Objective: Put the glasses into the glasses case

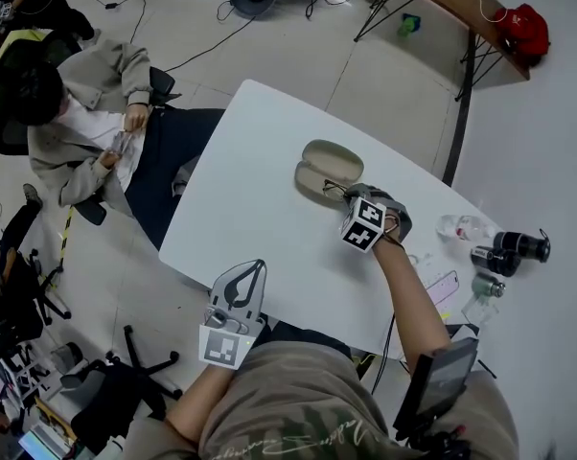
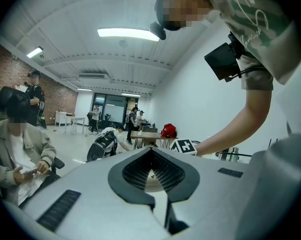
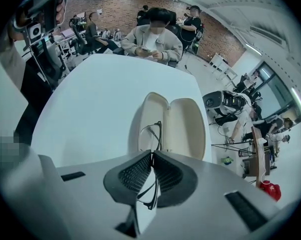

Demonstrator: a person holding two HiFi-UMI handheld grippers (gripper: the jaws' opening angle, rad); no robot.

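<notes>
- Our right gripper (image 3: 152, 155) is pinched tight on the glasses (image 3: 150, 134). They stick out ahead of it, over the left half of the open case (image 3: 184, 120).
- Our left gripper (image 1: 239, 284) is closed with nothing in it. It sits well apart from the case, by our own edge of the counter (image 1: 260, 190).
- We think the glasses could tip or catch on the case rim if we let go while they lean. We cannot tell if they touch the bottom of the case.
- No gripper holds the case. A push from the right gripper could slide it away.
- Squeezing the thin frame too hard could bend it.
- The other half of the case lies just to the right of the glasses and has nothing in it.
- There is lots of bare counter to the left of the right gripper. The counter edge is near on its right, just past the case, so we should move gently there.
</notes>
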